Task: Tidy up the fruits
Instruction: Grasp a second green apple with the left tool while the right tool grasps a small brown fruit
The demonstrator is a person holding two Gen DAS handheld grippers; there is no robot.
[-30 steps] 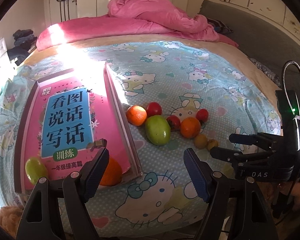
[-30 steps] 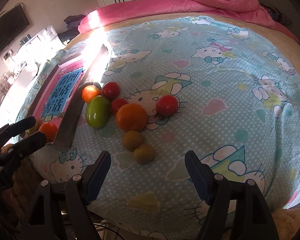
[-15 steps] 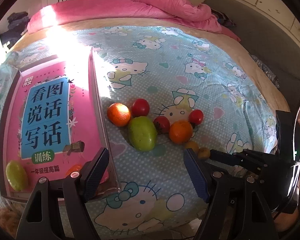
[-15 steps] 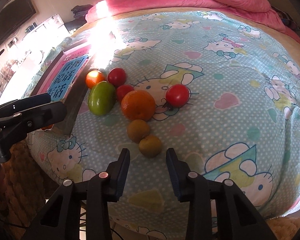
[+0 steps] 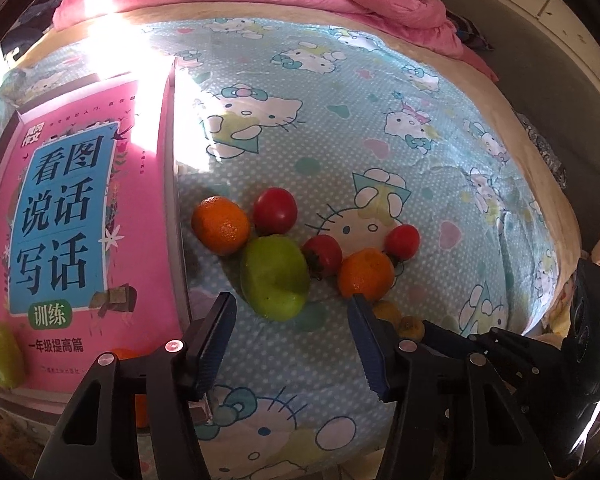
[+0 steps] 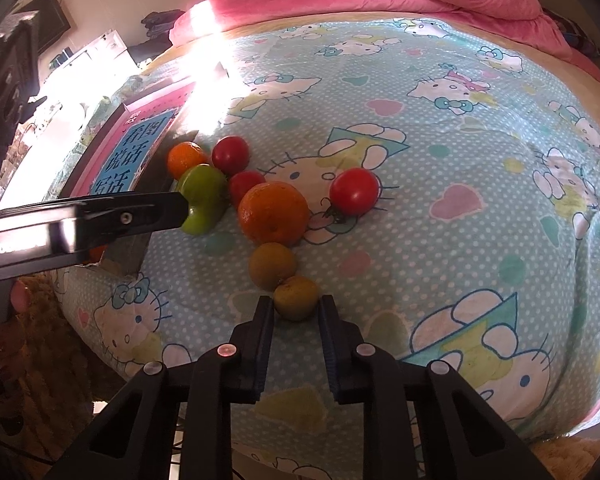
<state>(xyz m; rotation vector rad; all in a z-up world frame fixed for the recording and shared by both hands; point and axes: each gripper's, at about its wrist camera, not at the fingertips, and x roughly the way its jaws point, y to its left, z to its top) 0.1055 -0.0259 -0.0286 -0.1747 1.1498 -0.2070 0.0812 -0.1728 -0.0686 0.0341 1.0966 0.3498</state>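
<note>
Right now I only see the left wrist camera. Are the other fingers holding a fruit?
Observer: Yes, the right fingers are shut on the nearest small brown fruit.
Operator: Is that fruit all alone?
Observer: No, a second brown fruit touches it from behind.
Operator: What is past that one?
Observer: The big orange sits close behind it.

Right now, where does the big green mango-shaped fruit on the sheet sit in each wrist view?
Left wrist: big green mango-shaped fruit, low centre, just beyond the fingertips.
Right wrist: left of centre, partly behind the left gripper.
Shared landmark: the pink book-lined tray left of it.
</note>
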